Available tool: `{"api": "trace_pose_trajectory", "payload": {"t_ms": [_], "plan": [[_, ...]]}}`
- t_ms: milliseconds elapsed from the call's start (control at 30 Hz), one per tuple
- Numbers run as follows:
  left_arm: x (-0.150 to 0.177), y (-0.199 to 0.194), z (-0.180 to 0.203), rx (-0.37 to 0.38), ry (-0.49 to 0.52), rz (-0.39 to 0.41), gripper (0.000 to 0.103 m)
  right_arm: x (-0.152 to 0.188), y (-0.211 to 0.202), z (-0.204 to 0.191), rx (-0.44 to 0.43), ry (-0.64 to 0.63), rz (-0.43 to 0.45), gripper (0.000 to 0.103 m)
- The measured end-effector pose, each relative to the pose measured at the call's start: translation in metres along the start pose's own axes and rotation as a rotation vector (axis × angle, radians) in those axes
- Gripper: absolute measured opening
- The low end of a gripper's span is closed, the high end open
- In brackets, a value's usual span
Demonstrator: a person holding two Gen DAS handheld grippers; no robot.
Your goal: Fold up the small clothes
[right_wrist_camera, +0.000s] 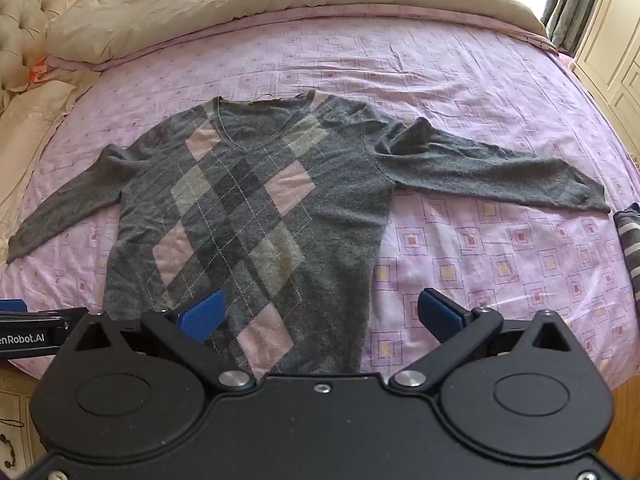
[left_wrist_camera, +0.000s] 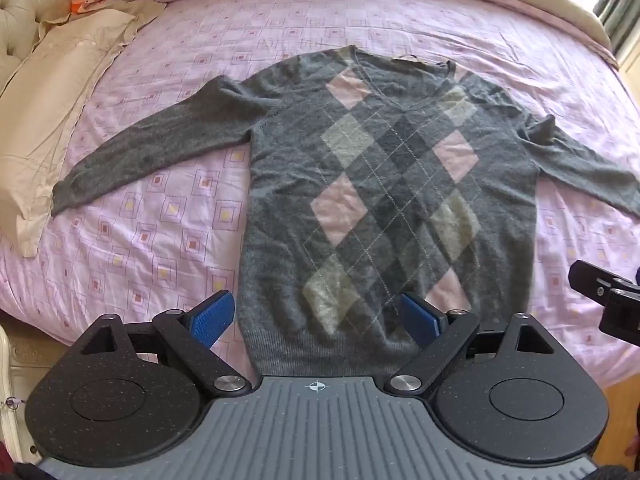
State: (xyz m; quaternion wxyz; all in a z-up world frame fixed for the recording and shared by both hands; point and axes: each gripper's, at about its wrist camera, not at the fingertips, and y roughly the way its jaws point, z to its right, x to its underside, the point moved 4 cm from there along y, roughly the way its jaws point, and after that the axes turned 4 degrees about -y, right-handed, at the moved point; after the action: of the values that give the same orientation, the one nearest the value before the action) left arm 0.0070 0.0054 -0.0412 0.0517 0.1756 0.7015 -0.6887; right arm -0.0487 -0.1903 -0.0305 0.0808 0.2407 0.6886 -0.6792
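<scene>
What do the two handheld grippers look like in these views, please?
Both the left gripper and the right gripper have black, speckled linkage arms with round silver pivot bolts and blue ribbed finger pads. The left one's body is grey and ridged with a small crosshair mark; the right one's is black. White lettering ending "Robot.AI" shows on the left gripper's side.

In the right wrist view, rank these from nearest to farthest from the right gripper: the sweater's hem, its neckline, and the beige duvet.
1. Ribbed hem of the grey argyle sweater: directly beneath the open right gripper.
2. The sweater's V-shaped neckline: mid-bed, ahead and slightly left.
3. Bunched beige duvet: along the far edge of the pink patterned bedsheet.
</scene>
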Motion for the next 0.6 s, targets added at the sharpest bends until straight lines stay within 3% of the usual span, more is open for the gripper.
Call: {"api": "trace_pose_trajectory", "payload": {"t_ms": [600], "plan": [[-0.001,0.003,-0.016,0.008,-0.03,-0.042,0.09,0.006,0.012,-0.004,0.025,0.011,-0.042,0.102]]}}
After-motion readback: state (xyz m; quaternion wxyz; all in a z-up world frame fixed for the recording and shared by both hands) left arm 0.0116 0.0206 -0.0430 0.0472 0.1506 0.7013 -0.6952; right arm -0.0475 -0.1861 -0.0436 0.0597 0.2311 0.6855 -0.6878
